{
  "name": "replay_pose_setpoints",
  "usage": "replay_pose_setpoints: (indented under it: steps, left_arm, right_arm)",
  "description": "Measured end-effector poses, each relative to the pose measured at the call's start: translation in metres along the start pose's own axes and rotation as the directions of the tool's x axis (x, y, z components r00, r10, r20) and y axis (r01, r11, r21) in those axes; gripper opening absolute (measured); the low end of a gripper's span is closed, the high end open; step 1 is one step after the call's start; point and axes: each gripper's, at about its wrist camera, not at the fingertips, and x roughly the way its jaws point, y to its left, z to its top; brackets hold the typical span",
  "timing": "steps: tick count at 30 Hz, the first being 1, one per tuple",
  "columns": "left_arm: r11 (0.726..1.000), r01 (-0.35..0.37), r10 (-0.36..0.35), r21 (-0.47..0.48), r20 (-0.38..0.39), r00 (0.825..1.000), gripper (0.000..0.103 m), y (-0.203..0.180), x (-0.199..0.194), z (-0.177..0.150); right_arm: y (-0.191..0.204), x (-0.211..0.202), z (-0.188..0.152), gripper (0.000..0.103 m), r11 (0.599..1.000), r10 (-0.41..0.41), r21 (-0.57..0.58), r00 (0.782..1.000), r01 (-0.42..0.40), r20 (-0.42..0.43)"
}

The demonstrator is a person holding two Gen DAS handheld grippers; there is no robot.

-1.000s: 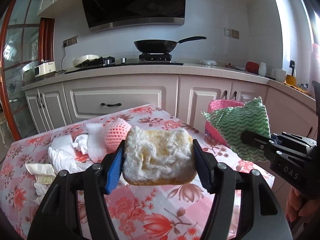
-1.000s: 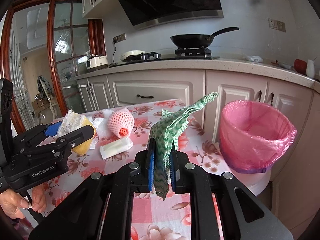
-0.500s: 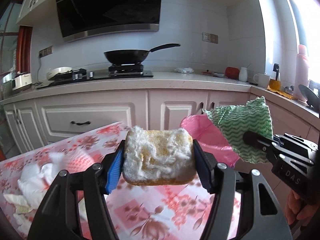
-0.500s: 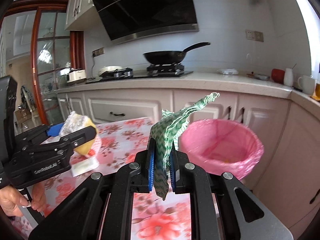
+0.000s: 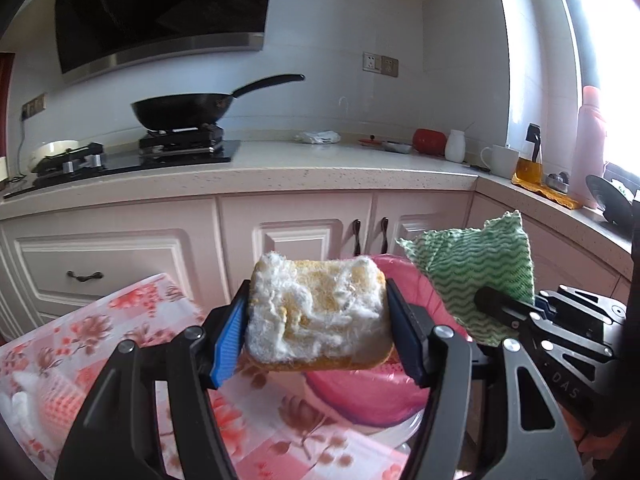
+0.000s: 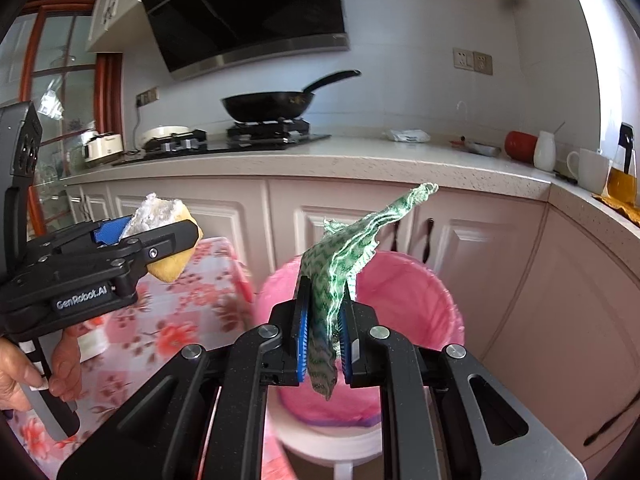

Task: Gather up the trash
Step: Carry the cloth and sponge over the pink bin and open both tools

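**Both jaws loaded beside the pink bin**

My left gripper (image 5: 316, 320) has its jaws about half apart and clamped on a yellow sponge (image 5: 320, 312) coated with white fluff; the blue pads press on its two sides and it sits level between them. In the right wrist view I see the same sponge (image 6: 172, 240) sticking out of the left gripper (image 6: 160, 236), up and to the left of the bin.

My right gripper (image 6: 324, 340) has its jaws nearly together, pinching a green wavy-patterned cloth (image 6: 344, 264). The cloth stands up out of the pads, its twisted tip leaning right, and a short end hangs below them. From the left wrist view the cloth (image 5: 476, 268) spreads out flat, held by the right gripper (image 5: 496, 308) just right of the bin.

The bin (image 6: 420, 288), lined with a pink bag, stands directly ahead of the right jaws, and the cloth lines up over its opening. In the left wrist view the bin (image 5: 368, 396) shows behind and below the sponge.

Left of the bin lies the worktop with the floral cover (image 6: 168, 320). A hand (image 6: 24, 376) grips the left gripper's handle at the far left. Behind the bin run the white cabinets (image 6: 460, 248), and above them a black wok (image 6: 268, 106) sits on the stove.
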Motion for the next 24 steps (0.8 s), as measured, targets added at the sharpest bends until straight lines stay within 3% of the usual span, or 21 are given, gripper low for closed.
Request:
replay_pose_setpoints:
  steps: [8, 18, 24]
  left_arm:
    - [0.999, 0.044, -0.043, 0.022, -0.049, 0.998, 0.062, -0.017, 0.074, 0.012]
    - [0.991, 0.131, -0.127, 0.023, -0.142, 0.982, 0.069, -0.015, 0.148, -0.011]
    - [0.993, 0.116, -0.111, 0.020, -0.156, 0.981, 0.081, -0.006, 0.157, -0.020]
  right_arm:
    - [-0.036, 0.040, 0.002, 0.014, 1.000, -0.005, 0.029, 0.999, 0.006, -0.042]
    - [-0.065, 0.080, -0.012, 0.018, 0.996, 0.011, 0.086, 0.993, -0.001, -0.116]
    - [-0.070, 0.082, -0.023, 0.035, 0.996, 0.003, 0.091, 0.990, 0.009, -0.138]
